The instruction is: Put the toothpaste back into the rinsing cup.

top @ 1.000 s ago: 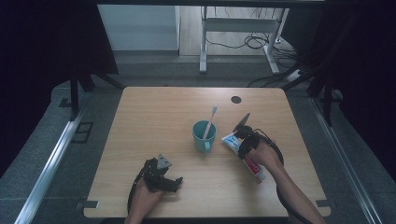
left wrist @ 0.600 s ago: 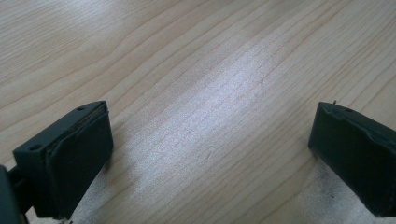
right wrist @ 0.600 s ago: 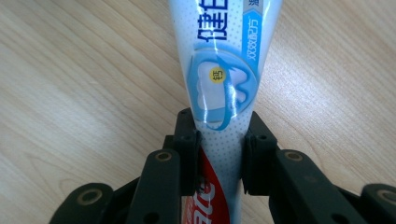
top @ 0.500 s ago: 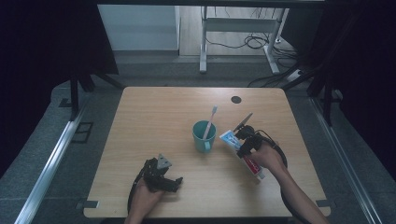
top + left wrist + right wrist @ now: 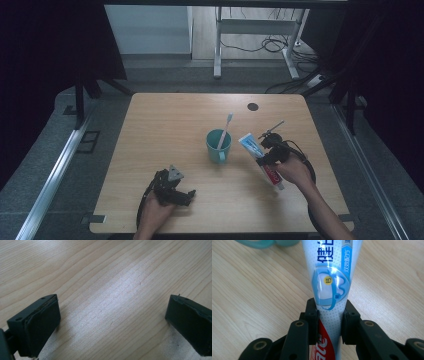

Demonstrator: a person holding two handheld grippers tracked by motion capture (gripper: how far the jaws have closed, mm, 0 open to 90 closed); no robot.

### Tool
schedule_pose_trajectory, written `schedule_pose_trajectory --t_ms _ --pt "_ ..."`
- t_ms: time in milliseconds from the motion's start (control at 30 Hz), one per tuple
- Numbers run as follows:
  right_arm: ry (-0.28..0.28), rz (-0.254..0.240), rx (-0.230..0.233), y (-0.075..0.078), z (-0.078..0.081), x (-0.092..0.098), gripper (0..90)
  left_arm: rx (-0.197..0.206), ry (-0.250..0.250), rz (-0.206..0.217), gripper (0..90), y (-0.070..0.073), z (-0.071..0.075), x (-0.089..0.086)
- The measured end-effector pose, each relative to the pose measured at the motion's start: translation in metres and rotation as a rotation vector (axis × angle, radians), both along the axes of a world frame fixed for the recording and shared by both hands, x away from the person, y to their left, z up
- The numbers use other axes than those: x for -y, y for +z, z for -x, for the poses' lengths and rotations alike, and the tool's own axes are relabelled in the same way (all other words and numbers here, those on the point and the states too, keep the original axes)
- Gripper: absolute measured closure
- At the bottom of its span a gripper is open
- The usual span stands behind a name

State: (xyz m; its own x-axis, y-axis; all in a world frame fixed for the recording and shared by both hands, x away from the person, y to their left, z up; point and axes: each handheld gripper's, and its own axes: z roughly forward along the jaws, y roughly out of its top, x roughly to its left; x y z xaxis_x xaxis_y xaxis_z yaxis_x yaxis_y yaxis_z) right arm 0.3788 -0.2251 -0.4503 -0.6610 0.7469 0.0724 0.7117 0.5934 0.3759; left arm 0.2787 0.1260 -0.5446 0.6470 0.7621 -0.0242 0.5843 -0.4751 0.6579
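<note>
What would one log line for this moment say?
right claw: shut on toothpaste tube | left claw: open, over table | cup: holds toothbrush

My left gripper (image 5: 172, 187) is black, topped by a grey three-cornered plate; its pads (image 5: 42, 325) are blocky and matte; my right gripper (image 5: 329, 322) shows round screw holes; black cables trail; forearms bare.

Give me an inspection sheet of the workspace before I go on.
Surface: wooden table, bare apart from a dark round spot.
Job's things: toothpaste tube; teal cup holding a toothbrush.
Clutter: nothing seen.
Grippers: right gripper shut on the tube; left gripper open over bare wood.
Cables: one trails from each gripper; more lie on the floor beyond.
Surroundings: metal frame legs, dark curtains.
</note>
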Motion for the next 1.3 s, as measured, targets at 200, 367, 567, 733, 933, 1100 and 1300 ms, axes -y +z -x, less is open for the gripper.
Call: schedule_pose_trajectory --t_ms 200,367,567,733,933,1100,1300 --pt "0.017 -0.06 0.059 0.009 0.007 0.004 71.4 0.001 0.0 0.0 0.0 0.0 0.0 0.0" --pt "0.032 -0.108 0.107 0.015 0.013 0.007 71.5 0.002 -0.002 -0.001 0.0 0.0 0.0 0.0" --pt "0.031 -0.145 0.166 0.023 0.017 0.007 71.6 0.002 -0.002 -0.001 0.0 0.0 0.0 0.0" --pt "0.03 -0.187 0.208 0.026 0.019 0.006 71.6 0.001 -0.002 -0.001 0.0 0.0 0.0 0.0" --pt "0.038 -0.242 0.251 0.031 0.02 0.005 71.6 0.001 -0.002 -0.001 0.0 0.0 0.0 0.0" --pt "0.039 -0.282 0.287 0.034 0.02 0.003 71.7 0.003 -0.005 -0.003 0.0 0.0 0.0 0.0" --pt "0.032 -0.318 0.311 0.037 0.018 0.001 71.8 0.004 -0.005 -0.003 0.0 0.0 0.0 0.0"
